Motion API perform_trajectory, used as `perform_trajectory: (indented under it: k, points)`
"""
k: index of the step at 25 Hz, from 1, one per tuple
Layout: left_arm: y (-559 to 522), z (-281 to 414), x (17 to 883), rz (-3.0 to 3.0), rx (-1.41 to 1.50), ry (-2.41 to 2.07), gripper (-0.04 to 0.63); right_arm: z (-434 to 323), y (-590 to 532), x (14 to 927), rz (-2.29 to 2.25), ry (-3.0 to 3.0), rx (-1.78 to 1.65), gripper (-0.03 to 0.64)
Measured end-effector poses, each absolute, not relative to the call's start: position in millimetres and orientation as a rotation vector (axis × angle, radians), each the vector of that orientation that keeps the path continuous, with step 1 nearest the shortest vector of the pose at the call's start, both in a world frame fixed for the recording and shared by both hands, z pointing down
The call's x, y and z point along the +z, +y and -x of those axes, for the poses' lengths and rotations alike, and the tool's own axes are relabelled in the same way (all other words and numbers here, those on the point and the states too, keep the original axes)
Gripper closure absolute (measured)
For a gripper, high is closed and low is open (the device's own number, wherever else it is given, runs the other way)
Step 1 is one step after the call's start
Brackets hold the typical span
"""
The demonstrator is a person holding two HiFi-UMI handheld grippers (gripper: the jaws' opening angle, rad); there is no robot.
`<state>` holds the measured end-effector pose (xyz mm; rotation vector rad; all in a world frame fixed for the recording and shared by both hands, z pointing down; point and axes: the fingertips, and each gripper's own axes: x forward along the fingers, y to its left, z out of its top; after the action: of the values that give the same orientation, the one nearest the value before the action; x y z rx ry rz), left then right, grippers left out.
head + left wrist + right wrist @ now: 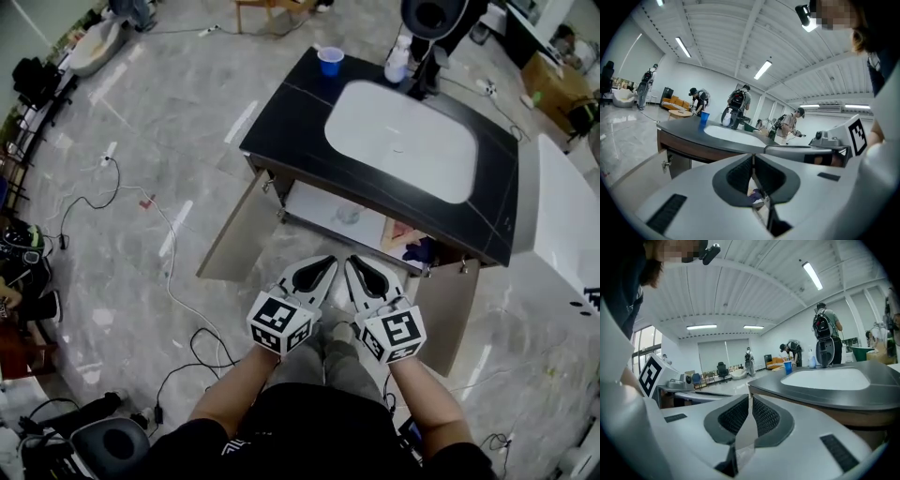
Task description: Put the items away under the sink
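Currently, with left tool and right tool both clenched empty before the open cabinet, I judge a fetch step in hand: next, reach to the blue cup and white bottle standing on the counter.

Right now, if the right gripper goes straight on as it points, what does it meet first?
Most likely the front edge of the dark countertop, ahead of the right gripper; depth is unclear.
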<state>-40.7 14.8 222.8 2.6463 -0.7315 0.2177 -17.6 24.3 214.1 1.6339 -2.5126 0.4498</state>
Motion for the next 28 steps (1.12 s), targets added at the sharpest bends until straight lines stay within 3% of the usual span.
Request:
perform_trajectory:
  k: [10,28]
  points:
    - [17.9,41.9,159.4,-2.692,0.14,-0.734,0.577,13.1,38.4,160.8,-1.616,-2.528,0.398,0.569]
    - [32.4,41.9,141.3,-2.73,0.16,-0.726,0.578,19.1,54.3,138.3,-1.641,-2.579,0.391,0.577]
